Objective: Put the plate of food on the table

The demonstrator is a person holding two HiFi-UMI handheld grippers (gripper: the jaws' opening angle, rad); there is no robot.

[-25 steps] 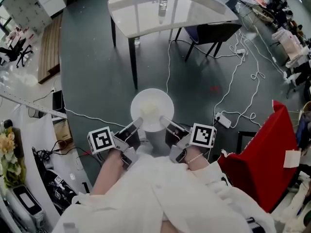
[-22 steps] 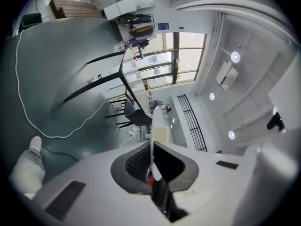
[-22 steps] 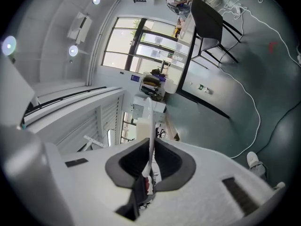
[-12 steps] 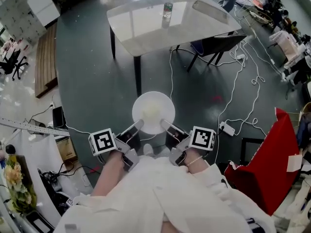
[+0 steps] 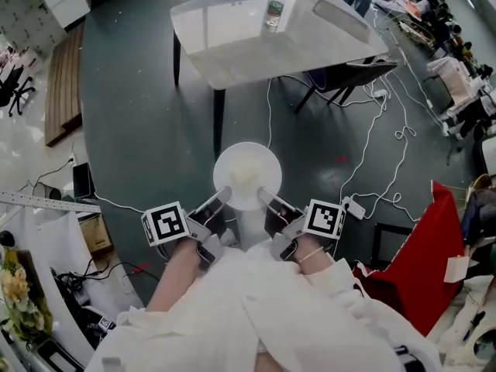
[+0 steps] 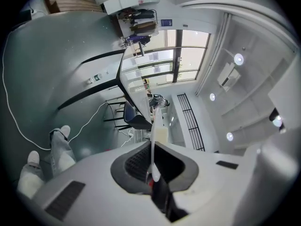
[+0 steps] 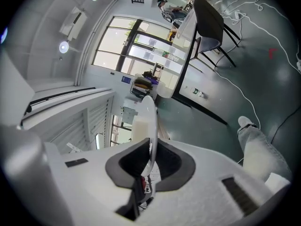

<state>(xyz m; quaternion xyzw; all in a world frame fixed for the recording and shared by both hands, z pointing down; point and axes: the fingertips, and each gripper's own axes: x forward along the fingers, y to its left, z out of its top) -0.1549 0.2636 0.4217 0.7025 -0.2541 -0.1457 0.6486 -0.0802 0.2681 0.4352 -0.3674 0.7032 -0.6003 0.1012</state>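
Reader: Plate (image 5: 246,175) position?

Legend: Round white plate, held in the air over the grey floor (image 5: 147,130), just ahead of the person's body. A pale mound of food (image 5: 243,178) lies at its centre. The plate is well apart from the table (image 5: 232,45), which stands farther ahead.

Reader: Grippers?

Legend: Left gripper (image 5: 221,198) clamped on the plate's near-left rim; right gripper (image 5: 263,196) clamped on the near-right rim. In the left gripper view the rim runs edge-on between the closed jaws. The right gripper view shows the same, with the food rising beside the rim.

Reader: Table and surroundings?

Legend: Pale glossy top on dark legs. A bottle (image 5: 273,14) stands upright on it, toward the far side. A dark chair (image 5: 349,53) sits at the table's right corner, partly under the top. A red object (image 5: 411,262) stands on the floor at lower right, near the right gripper; what it is cannot be told.
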